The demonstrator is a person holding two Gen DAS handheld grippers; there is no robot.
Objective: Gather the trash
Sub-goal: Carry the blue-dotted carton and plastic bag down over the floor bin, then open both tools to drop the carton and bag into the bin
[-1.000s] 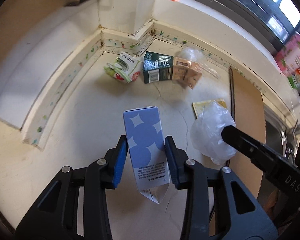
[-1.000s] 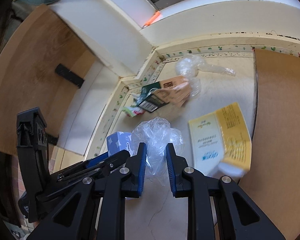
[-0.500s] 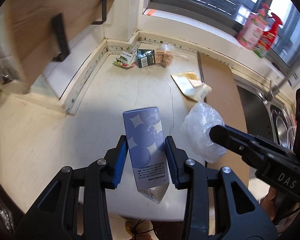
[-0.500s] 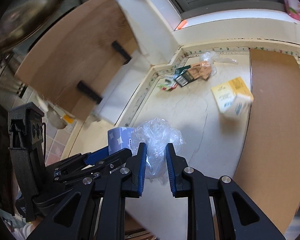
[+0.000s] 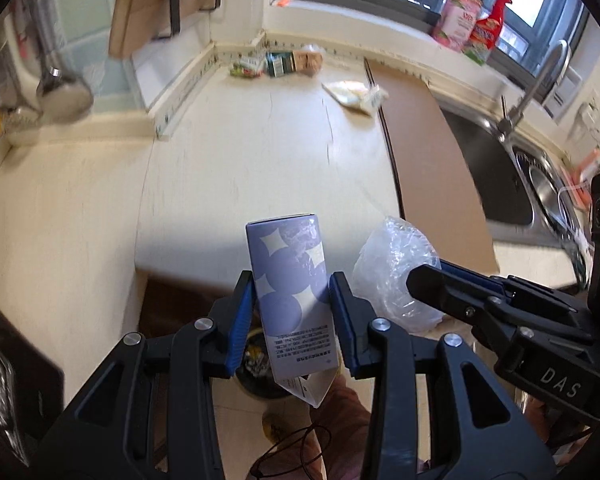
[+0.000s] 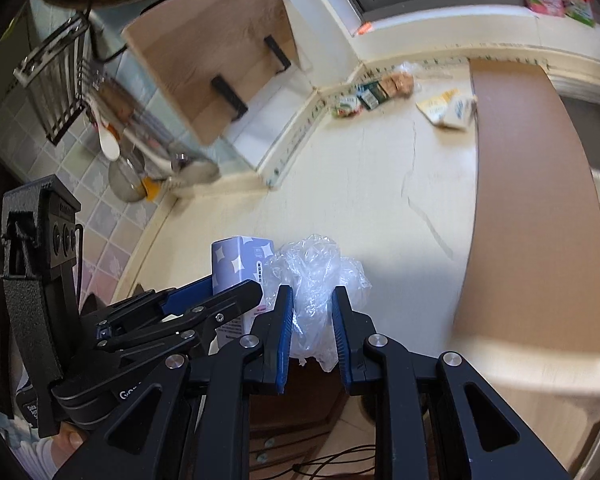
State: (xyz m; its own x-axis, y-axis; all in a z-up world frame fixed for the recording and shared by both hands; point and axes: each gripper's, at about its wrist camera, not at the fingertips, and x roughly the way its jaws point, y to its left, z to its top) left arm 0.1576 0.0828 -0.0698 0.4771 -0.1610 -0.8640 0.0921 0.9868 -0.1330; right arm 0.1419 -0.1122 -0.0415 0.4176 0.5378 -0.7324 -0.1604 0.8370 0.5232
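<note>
My left gripper [image 5: 292, 296] is shut on a pale purple carton [image 5: 288, 280] with white star shapes, held past the counter's front edge above the floor. My right gripper [image 6: 310, 312] is shut on a crumpled clear plastic bag [image 6: 316, 276], close beside the carton [image 6: 236, 264]. The bag also shows in the left wrist view [image 5: 396, 272]. More trash lies at the far corner of the cream counter [image 5: 240, 152]: a green-white wrapper [image 5: 244, 68], a dark green box [image 5: 278, 65], a brown packet [image 5: 306, 62] and a yellow-white carton [image 5: 354, 94].
A brown board [image 5: 428, 152] lies on the counter beside a steel sink [image 5: 508, 168] with a tap. A wooden cutting board [image 6: 216, 48] leans on the left wall. A dark bin [image 5: 256, 368] stands on the floor below the left gripper. Bottles [image 5: 472, 24] stand on the windowsill.
Both grippers have drawn back from the counter's far corner to past its front edge, each still holding its item. The floor and bin have come into view below.
</note>
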